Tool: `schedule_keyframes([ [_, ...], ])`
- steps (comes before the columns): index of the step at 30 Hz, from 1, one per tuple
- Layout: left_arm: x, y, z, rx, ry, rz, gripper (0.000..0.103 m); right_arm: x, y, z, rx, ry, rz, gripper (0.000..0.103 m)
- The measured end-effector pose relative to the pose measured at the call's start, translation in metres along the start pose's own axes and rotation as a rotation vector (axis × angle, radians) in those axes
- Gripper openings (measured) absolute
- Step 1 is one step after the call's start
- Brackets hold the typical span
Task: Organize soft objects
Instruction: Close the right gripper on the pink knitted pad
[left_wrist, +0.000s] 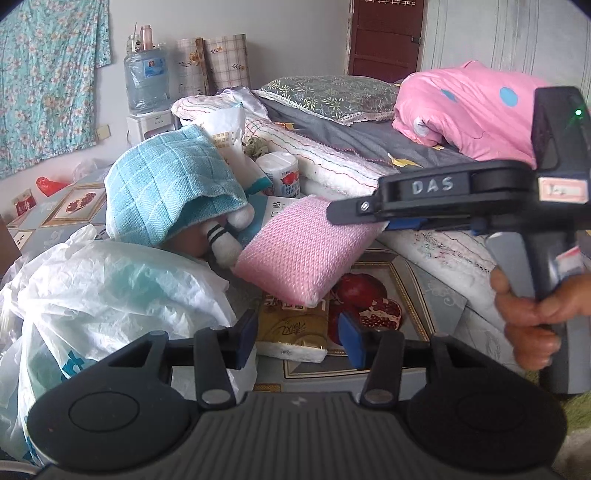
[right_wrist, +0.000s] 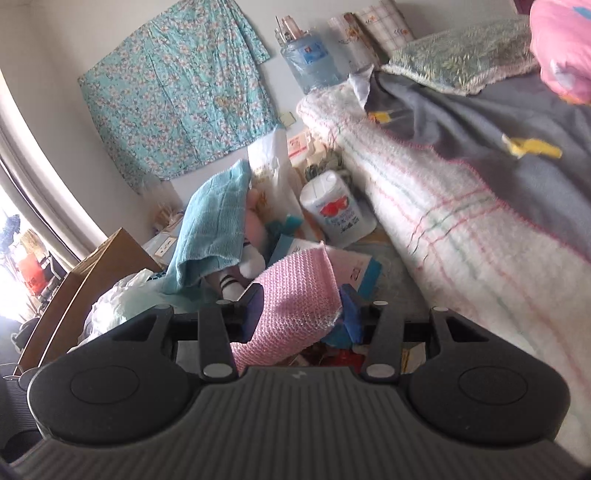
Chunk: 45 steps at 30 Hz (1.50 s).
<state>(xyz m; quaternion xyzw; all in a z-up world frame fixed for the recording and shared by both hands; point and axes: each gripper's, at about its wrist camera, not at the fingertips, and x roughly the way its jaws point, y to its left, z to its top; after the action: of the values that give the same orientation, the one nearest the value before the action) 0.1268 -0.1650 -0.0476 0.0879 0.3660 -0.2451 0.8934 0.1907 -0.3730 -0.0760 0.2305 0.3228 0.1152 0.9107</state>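
Note:
A pink knitted sponge pad hangs tilted above the table, and my right gripper is shut on its upper right corner. In the right wrist view the pad sits pinched between the fingers of that gripper. Behind it a blue checked towel drapes over a white plush toy with striped limbs, most of it hidden. My left gripper stands open low over the table with nothing between its fingers.
A crumpled white plastic bag fills the left. A gold packet lies on the patterned table under the left fingers. A wipes canister stands behind. The bed's white blanket and pink quilt border the right.

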Motion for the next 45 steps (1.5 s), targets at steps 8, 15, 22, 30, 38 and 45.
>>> schedule_keyframes([
  [8, 0.001, 0.001, 0.003, 0.012, -0.003, -0.013, 0.05, 0.003, -0.015, -0.009, 0.085, -0.014, 0.009, 0.038],
  [15, 0.006, -0.004, 0.013, 0.022, -0.021, -0.018, 0.056, 0.001, -0.022, 0.006, 0.024, -0.07, -0.025, 0.04],
  [22, 0.019, -0.013, 0.025, 0.047, -0.016, -0.002, 0.061, -0.004, -0.034, 0.006, 0.058, -0.135, -0.037, 0.052],
  [30, 0.022, -0.013, 0.031, 0.072, -0.015, 0.012, 0.068, -0.02, -0.038, -0.01, 0.153, -0.02, 0.147, 0.062],
  [38, 0.024, -0.006, 0.032, 0.071, -0.012, 0.049, 0.068, 0.012, -0.06, -0.024, 0.344, 0.032, 0.2, 0.058],
  [45, 0.027, -0.008, 0.035, 0.084, -0.008, 0.018, 0.068, 0.014, -0.057, -0.02, 0.288, 0.015, 0.189, 0.041],
])
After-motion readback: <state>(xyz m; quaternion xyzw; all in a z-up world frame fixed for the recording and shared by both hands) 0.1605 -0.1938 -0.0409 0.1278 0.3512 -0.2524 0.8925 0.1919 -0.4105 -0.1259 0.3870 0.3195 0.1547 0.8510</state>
